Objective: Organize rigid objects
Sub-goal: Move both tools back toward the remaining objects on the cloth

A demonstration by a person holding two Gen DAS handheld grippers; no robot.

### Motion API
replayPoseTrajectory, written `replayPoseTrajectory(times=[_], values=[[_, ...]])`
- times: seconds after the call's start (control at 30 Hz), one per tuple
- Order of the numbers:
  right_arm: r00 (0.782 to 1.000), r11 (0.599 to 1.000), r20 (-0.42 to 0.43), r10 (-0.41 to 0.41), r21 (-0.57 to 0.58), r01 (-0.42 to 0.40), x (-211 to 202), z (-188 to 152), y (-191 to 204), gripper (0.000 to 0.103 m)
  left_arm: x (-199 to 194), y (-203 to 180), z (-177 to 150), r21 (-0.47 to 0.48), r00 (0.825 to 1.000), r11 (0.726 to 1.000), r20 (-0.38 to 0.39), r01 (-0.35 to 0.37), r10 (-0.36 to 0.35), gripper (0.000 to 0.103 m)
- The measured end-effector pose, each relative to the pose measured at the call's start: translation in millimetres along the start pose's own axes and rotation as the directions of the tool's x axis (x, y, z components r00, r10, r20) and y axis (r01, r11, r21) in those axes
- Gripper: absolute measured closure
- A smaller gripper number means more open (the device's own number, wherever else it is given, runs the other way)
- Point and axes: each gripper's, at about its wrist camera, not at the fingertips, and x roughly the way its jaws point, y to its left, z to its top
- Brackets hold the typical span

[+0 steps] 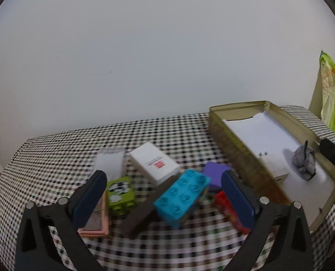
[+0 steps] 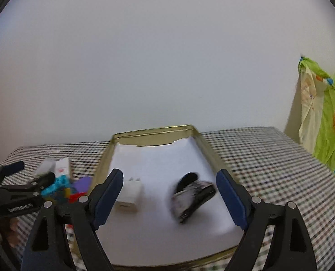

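I see a table under a black-and-white checked cloth (image 1: 172, 135), its weave fine and matte. On it sits a shallow rectangular gold metal tin (image 2: 209, 155), thin-walled and lined with smooth white paper. Inside lie a boxy white plastic plug adapter (image 2: 129, 195) and a blurred black, glossy object (image 2: 193, 197), which I cannot identify. My right gripper (image 2: 169, 194) stands wide with nothing pressed by its blue pads (image 2: 107, 195); the adapter is just beside the left pad, the black object nearer the right one, neither visibly touched.

My left gripper (image 1: 164, 197) is spread as far as it goes over the loose pile beside the tin. Between its fingers lie a studded turquoise plastic building brick (image 1: 182, 195), a white cardboard box (image 1: 155, 162) and a dark brown slab (image 1: 142, 210). A lime-green studded brick (image 1: 120, 195) sits against the left finger.
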Motion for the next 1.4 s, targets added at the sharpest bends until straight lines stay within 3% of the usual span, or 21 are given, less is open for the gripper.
replayPoseTrajectory(times=[0.1,0.27,0.4,0.5,0.57,0.63,0.73,0.83,0.9,0.97,1.0,1.23,1.4], values=[[0.999,0.999,-0.029,-0.028,-0.021,0.028,2.8,-1.9,10.6,0.017,2.1,8.8,-2.4,-0.018,1.000,1.000,-0.010,-0.002,0.002,0.001],[0.999,0.998,0.026,-0.032,-0.045,0.033,-8.4,-4.1,19.1,0.017,3.1,22.1,-6.1,-0.043,0.999,0.999,-0.037,0.001,-0.003,0.001],[0.998,0.998,-0.007,0.069,0.004,-0.069,-7.2,-6.5,27.9,0.017,3.0,41.2,-8.1,-0.076,0.999,0.997,-0.051,-0.013,0.009,0.001],[0.991,0.991,0.013,0.132,0.021,-0.132,-8.8,-4.9,42.0,0.018,9.5,52.5,-7.5,-0.108,0.997,0.993,-0.064,-0.043,0.036,0.001],[0.984,0.984,0.029,0.175,0.020,-0.176,-13.5,-3.7,53.4,0.022,11.0,65.9,-8.8,-0.134,0.996,0.989,-0.077,-0.064,0.054,0.001],[0.975,0.975,0.012,0.222,0.012,-0.222,-12.7,-4.7,65.8,0.034,11.1,81.0,-11.0,-0.159,0.994,0.984,-0.089,-0.077,0.064,0.001],[0.948,0.950,-0.067,0.312,0.003,-0.312,-4.7,-10.2,87.8,0.051,11.2,98.3,-16.1,-0.163,0.991,0.981,-0.105,-0.102,0.086,0.001],[0.911,0.918,-0.126,0.393,-0.011,-0.397,-3.2,-16.4,107.6,0.051,11.0,115.7,-20.1,-0.178,0.985,0.974,-0.120,-0.142,0.122,0.001],[0.873,0.888,-0.183,0.452,0.008,-0.459,-2.1,-23.4,115.1,0.051,11.1,126.3,-21.3,-0.214,0.984,0.966,-0.130,-0.145,0.119,0.001],[0.837,0.867,-0.250,0.487,0.022,-0.498,2.8,-31.4,123.3,0.051,12.7,132.7,-22.1,-0.250,0.983,0.957,-0.145,-0.148,0.114,0.001],[0.829,0.864,-0.275,0.488,0.015,-0.503,5.1,-34.5,126.8,0.051,12.6,134.8,-23.1,-0.263,0.982,0.953,-0.151,-0.148,0.111,0.001],[0.815,0.884,-0.357,0.457,0.084,-0.459,30.3,-41.4,114.5,0.052,13.5,128.1,-22.1,-0.245,0.984,0.960,-0.147,-0.133,0.098,0.001],[0.856,0.925,-0.366,0.365,0.041,-0.377,30.1,-42.3,114.8,0.052,19.7,128.7,-20.4,-0.242,0.983,0.960,-0.153,-0.138,0.103,0.001]])
